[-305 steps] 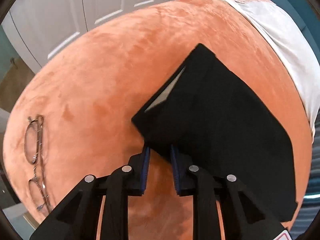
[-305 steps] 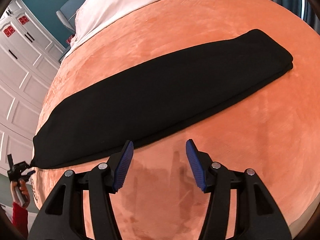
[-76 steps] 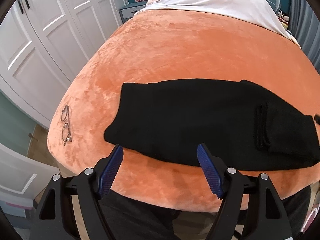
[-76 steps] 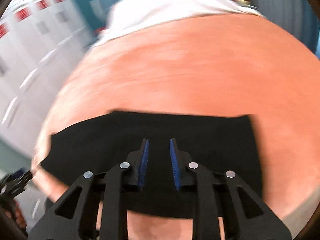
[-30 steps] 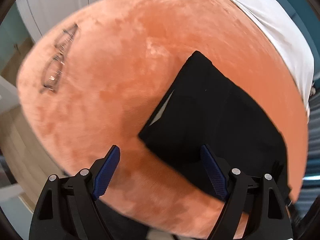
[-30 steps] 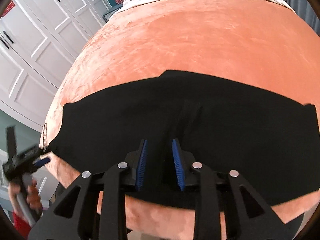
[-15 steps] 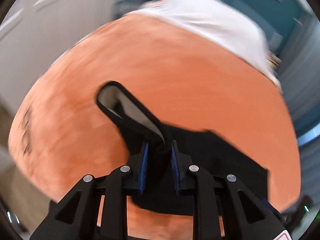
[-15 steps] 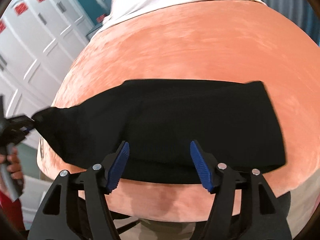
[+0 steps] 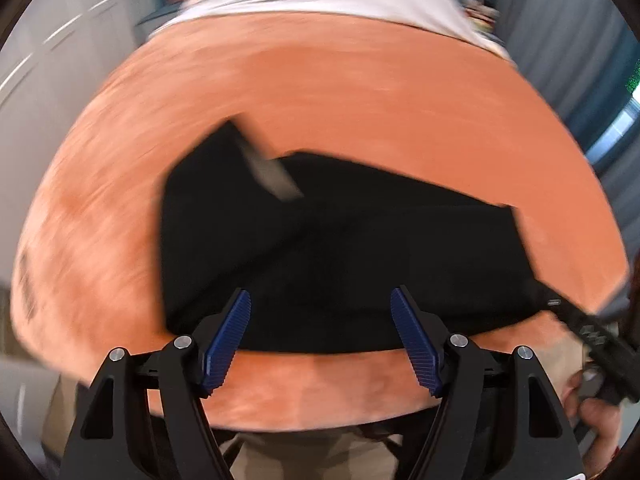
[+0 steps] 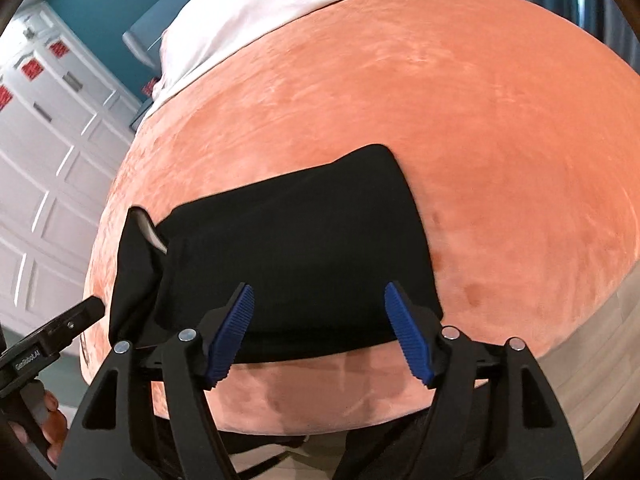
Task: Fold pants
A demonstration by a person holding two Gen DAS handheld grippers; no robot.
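The black pants (image 10: 296,252) lie folded into a short stack near the front edge of the orange blanket (image 10: 440,128). The left end is laid over the rest, with a pale inner lining (image 10: 150,234) showing. They also show in the blurred left wrist view (image 9: 340,252). My left gripper (image 9: 320,336) is open and empty above the stack's near edge. My right gripper (image 10: 318,330) is open and empty over the near edge too. The left gripper's tip also shows in the right wrist view (image 10: 80,316), beside the pants' left end.
White bedding (image 10: 260,4) covers the bed's far end. White wardrobe doors (image 10: 44,168) stand to the left. The bed's front edge (image 10: 320,404) is just below the grippers. The right gripper's body (image 9: 588,328) shows at the right of the left wrist view.
My left gripper carried the pants' left end over the stack, let go and opened. My right gripper stayed open and shifted a little.
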